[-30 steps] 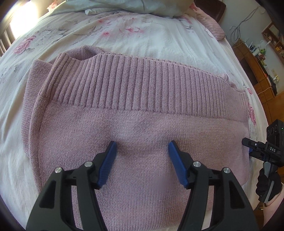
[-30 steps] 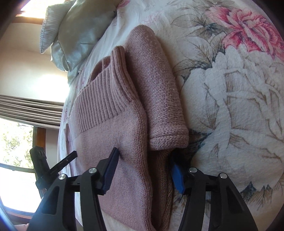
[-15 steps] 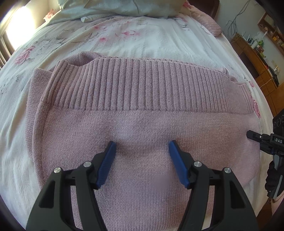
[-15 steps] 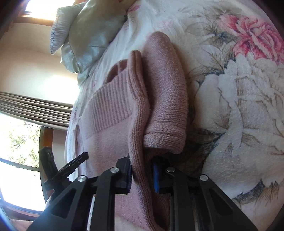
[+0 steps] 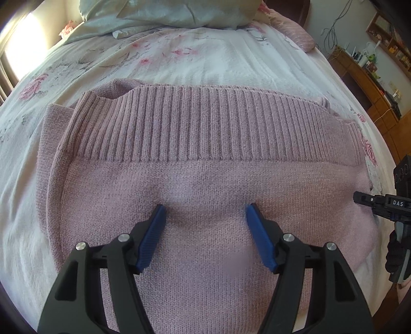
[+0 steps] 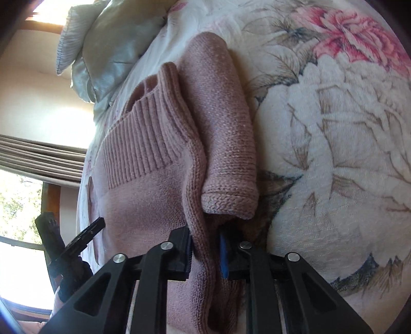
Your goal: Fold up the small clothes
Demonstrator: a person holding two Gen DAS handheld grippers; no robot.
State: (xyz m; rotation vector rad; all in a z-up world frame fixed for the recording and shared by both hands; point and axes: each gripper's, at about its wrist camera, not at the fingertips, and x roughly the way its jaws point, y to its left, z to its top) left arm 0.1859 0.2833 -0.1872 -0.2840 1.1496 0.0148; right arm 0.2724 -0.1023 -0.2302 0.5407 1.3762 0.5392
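Note:
A dusty-pink knitted sweater [image 5: 205, 185] lies folded on the floral bedspread [image 5: 179, 59], its ribbed hem band [image 5: 205, 128] running across the far side. My left gripper [image 5: 205, 218] hovers open over the plain knit, blue pads apart, nothing between them. My right gripper [image 6: 205, 246] is shut on the sweater's [image 6: 143, 205] side edge, where a raised fold of knit runs between the jaws. A folded sleeve [image 6: 226, 144] with its cuff lies just beyond the fingers. The right gripper [image 5: 380, 203] also shows at the sweater's right edge in the left wrist view.
Pale green pillows [image 5: 167, 12] lie at the head of the bed, with a pink cushion [image 5: 295, 36] beside them. A wooden shelf unit [image 5: 372, 77] with clutter stands past the bed's right side. A window with curtains [image 6: 38, 154] is on the other side.
The right gripper went from open around the sweater's side edge to shut on it. The left gripper stayed open and drew back slightly, showing more of the bed beyond.

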